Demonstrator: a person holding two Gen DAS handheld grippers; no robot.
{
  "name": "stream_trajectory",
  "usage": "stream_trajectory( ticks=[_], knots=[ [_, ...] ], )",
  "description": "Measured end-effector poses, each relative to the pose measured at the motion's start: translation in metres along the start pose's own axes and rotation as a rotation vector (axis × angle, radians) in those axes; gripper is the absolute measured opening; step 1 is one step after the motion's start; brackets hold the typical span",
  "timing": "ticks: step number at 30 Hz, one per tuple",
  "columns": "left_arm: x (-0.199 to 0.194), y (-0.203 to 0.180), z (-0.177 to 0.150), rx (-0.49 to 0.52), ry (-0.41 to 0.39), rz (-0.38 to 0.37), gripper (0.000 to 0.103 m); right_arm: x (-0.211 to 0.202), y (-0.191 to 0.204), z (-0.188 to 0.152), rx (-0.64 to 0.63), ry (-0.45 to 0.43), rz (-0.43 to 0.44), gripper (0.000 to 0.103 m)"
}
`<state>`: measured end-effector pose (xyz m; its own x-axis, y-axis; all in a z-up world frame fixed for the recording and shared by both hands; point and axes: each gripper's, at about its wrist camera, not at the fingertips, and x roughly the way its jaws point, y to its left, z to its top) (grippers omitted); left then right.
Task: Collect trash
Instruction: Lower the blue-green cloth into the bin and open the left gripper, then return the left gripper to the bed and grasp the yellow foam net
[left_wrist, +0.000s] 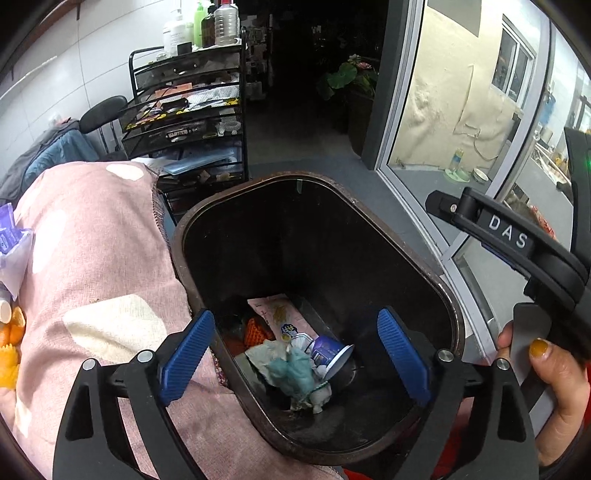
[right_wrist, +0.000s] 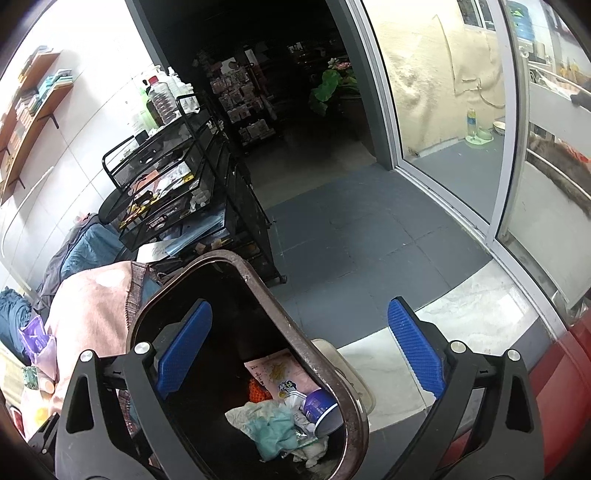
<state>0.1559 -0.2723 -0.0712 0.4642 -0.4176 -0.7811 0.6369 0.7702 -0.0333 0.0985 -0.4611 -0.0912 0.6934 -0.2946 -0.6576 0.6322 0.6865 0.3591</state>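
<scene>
A dark brown oval bin (left_wrist: 258, 180) stands open below both grippers. On its floor lie a crumpled teal tissue (left_wrist: 291, 373), a blue cup (left_wrist: 328, 350) on its side, a pink wrapper (left_wrist: 273, 314) and an orange scrap (left_wrist: 255, 330). My left gripper (left_wrist: 295, 354) hangs over the bin's mouth, open, with nothing between its blue pads. My right gripper (right_wrist: 301, 350) is open too and straddles the bin's rim (right_wrist: 258, 280); its left pad is over the inside and its right pad over the floor. The tissue (right_wrist: 269, 428) and cup (right_wrist: 319, 406) show there as well.
A pink spotted cloth (left_wrist: 92, 258) covers a surface left of the bin, with orange peels (left_wrist: 14, 328) and purple packets (left_wrist: 7, 229) at its edge. A black mesh shelf cart (left_wrist: 184, 110) stands behind. A glass door (left_wrist: 461, 92) is to the right. A hand (left_wrist: 554, 387) grips the right handle.
</scene>
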Motion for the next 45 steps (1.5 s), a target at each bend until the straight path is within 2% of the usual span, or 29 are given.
stream_trajectory(
  ticks=[10, 19, 22, 28, 35, 40, 45],
  knots=[
    [-0.022, 0.009, -0.004, -0.02, -0.046, -0.004, 0.091, -0.003, 0.004, -0.001, -0.019, -0.009, 0.021, 0.095],
    [-0.067, 0.037, -0.022, -0.033, -0.122, 0.095, 0.094, -0.009, 0.037, -0.015, -0.141, 0.025, 0.136, 0.095],
    [-0.081, 0.054, -0.029, -0.051, -0.138, 0.154, 0.094, -0.013, 0.05, -0.021, -0.177, 0.025, 0.156, 0.095],
    [-0.104, 0.108, -0.044, -0.186, -0.143, 0.24, 0.094, -0.017, 0.071, -0.033, -0.235, 0.047, 0.204, 0.095],
    [-0.121, 0.17, -0.065, -0.332, -0.143, 0.304, 0.094, -0.024, 0.106, -0.051, -0.323, 0.077, 0.273, 0.095],
    [-0.123, 0.207, -0.078, -0.41, -0.115, 0.349, 0.094, -0.03, 0.135, -0.06, -0.375, 0.088, 0.325, 0.095],
    [-0.113, 0.233, -0.083, -0.446, -0.061, 0.372, 0.093, -0.034, 0.167, -0.073, -0.439, 0.103, 0.376, 0.095]
  ],
)
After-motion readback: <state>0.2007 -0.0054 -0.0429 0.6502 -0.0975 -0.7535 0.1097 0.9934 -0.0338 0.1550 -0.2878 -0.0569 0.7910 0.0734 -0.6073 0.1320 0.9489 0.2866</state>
